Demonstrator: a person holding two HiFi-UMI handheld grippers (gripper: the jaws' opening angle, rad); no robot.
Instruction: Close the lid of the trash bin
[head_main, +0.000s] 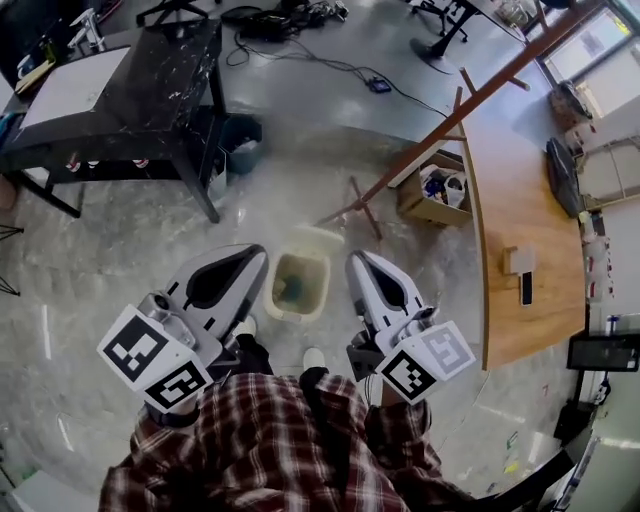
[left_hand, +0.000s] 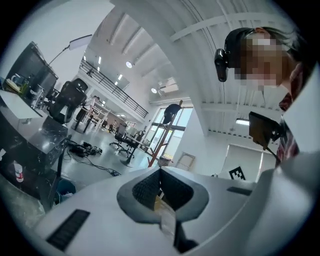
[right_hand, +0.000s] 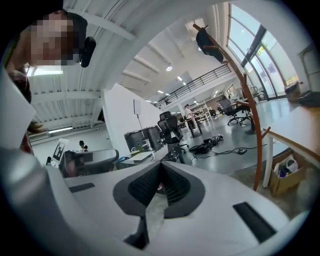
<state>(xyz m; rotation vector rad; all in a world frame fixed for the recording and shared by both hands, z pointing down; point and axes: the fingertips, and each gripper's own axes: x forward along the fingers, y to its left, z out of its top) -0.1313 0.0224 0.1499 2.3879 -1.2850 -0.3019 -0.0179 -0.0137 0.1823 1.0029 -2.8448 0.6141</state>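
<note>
Bin (head_main: 272, 300): cream, square-mouthed, stood on the grey floor (head_main: 120, 260) straight ahead of the person's shoes (head_main: 313, 357).
Lid (head_main: 318, 238): up, at the bin's far edge; mouth uncovered, something dark bluish at the bottom, not identifiable.
Left tool (head_main: 252, 262): held above floor level, just left of the bin in the head view, tip level with the bin's near-left corner. Not touching bin or lid as far as that view showed.
Left tool jaws: together, ribbed pads meeting at a point in the left gripper view, nothing between them.
Right tool (head_main: 357, 263): just right of the bin, tip level with the far-right corner, near the lid, apart from it.
Right tool jaws: together in the right gripper view, nothing clamped.
Bin vs tools: bin lay between the two tips, the tools flanking it like a V open toward the bin.
Gripper views: both looked out across the hall at ceiling, windows and office chairs; bin not in either.
Person: plaid shirt (head_main: 270, 440) at the bottom edge of the head view.
Surroundings: dark table (head_main: 165, 70) far left; long wooden table (head_main: 520, 200) to the right; cardboard box (head_main: 432, 198) beside it; slanted wooden rack (head_main: 470, 100) crossing above the box; cables (head_main: 300, 20) on the far floor.
</note>
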